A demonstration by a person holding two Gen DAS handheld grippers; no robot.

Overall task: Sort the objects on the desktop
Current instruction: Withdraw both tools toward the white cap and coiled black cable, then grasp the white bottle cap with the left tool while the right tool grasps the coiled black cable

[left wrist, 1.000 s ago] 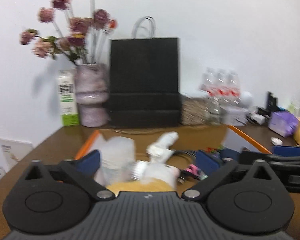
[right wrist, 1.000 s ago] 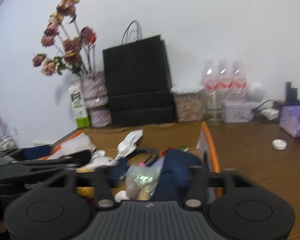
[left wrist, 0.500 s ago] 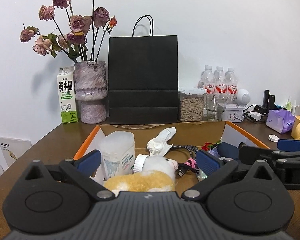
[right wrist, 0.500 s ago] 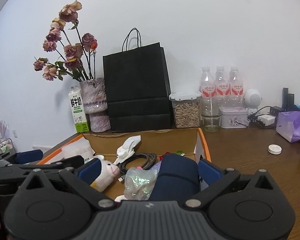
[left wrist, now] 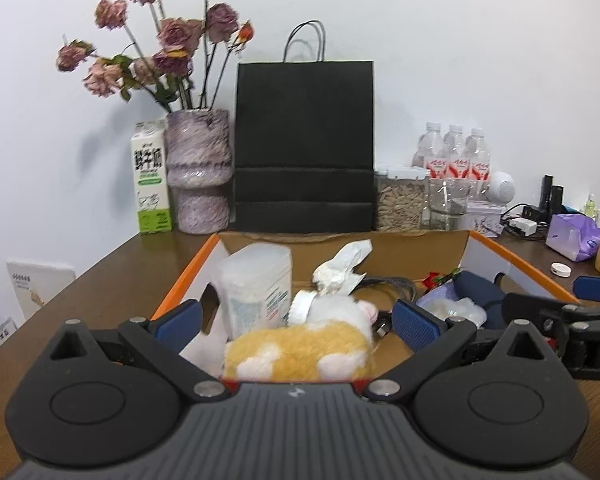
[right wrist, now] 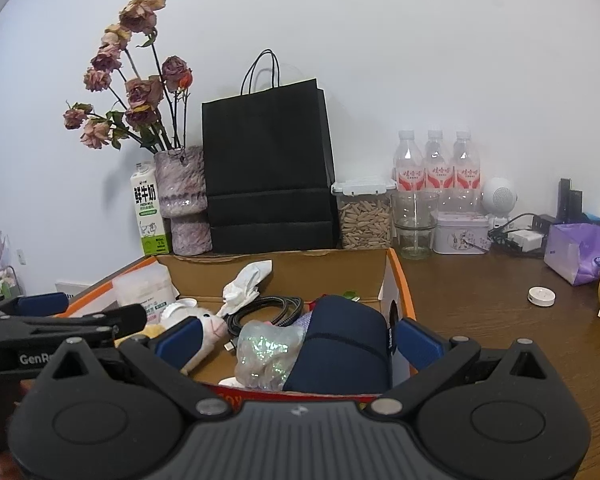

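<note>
— So, where do your two tongs stand?

— Both hang over the near edge of the open cardboard box with orange rims (left wrist: 188, 276) on my brown wooden table (right wrist: 480, 300). My left gripper (left wrist: 296, 320) is spread wide and grips nothing; the yellow-and-white plush toy (left wrist: 300, 350) lies in the box between its blue pads without touching them. My right gripper (right wrist: 300, 338) has just been opening and is now fully apart, with a navy fabric pouch (right wrist: 340, 352) and a crinkled clear plastic bag (right wrist: 266, 354) lying between its fingers, pressed by neither.

— What else is in the box?

— A translucent plastic tub (left wrist: 258, 284) at the left, a crumpled white tissue (right wrist: 246, 284), and a coiled black cable (right wrist: 272, 308). Behind the box stands a black paper bag (left wrist: 304, 144).
</note>
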